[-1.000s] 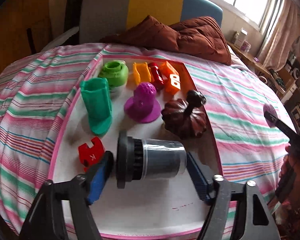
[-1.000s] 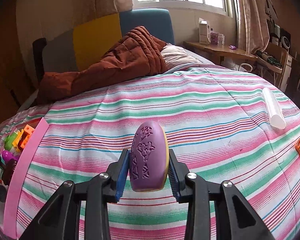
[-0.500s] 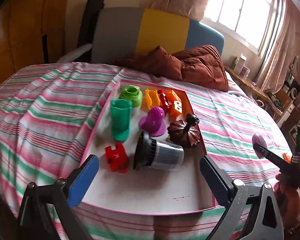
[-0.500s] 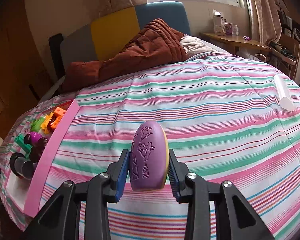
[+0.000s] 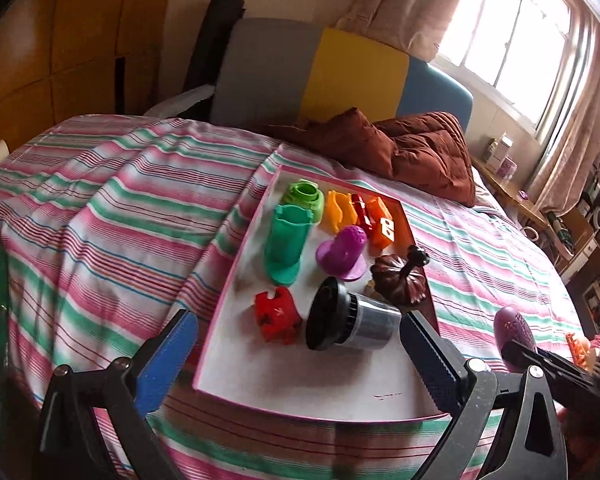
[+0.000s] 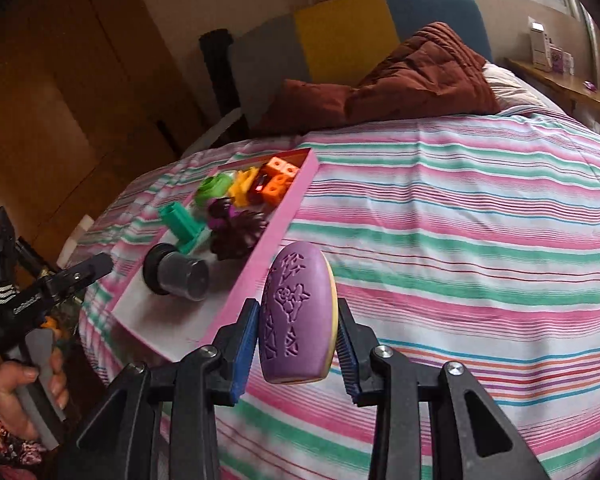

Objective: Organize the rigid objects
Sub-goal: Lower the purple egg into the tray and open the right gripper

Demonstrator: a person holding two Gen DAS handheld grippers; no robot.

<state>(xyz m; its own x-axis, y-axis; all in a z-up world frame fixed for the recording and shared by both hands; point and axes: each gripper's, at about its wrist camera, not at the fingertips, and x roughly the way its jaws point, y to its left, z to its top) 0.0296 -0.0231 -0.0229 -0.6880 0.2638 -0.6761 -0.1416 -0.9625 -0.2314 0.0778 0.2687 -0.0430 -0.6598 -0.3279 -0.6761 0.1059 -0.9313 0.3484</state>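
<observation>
A pink-rimmed white tray (image 5: 300, 392) (image 6: 260, 256) lies on the striped bed. In it lie a black-and-grey cylinder (image 5: 350, 324) (image 6: 178, 272) on its side, a red block (image 5: 278, 314), a teal cup (image 5: 286, 242), a purple cone (image 5: 342, 252), a brown pumpkin (image 5: 402, 280), a green ring (image 5: 304, 196) and orange pieces (image 5: 382, 220). My left gripper (image 5: 296, 360) is open and empty, hanging just short of the cylinder. My right gripper (image 6: 298, 346) is shut on a purple embossed oval (image 6: 296, 316) (image 5: 514, 336), just right of the tray's rim.
A brown quilt (image 5: 412, 152) is bunched at the bed's head against a grey, yellow and blue headboard (image 5: 340, 76). An orange toy (image 5: 578, 346) lies on the bedspread at the right. A person's hand (image 6: 20, 396) grips the left tool's handle.
My left gripper let go of the cylinder, opened wide and drew back and up from the tray. My right gripper swung left with the purple oval, bringing the tray close.
</observation>
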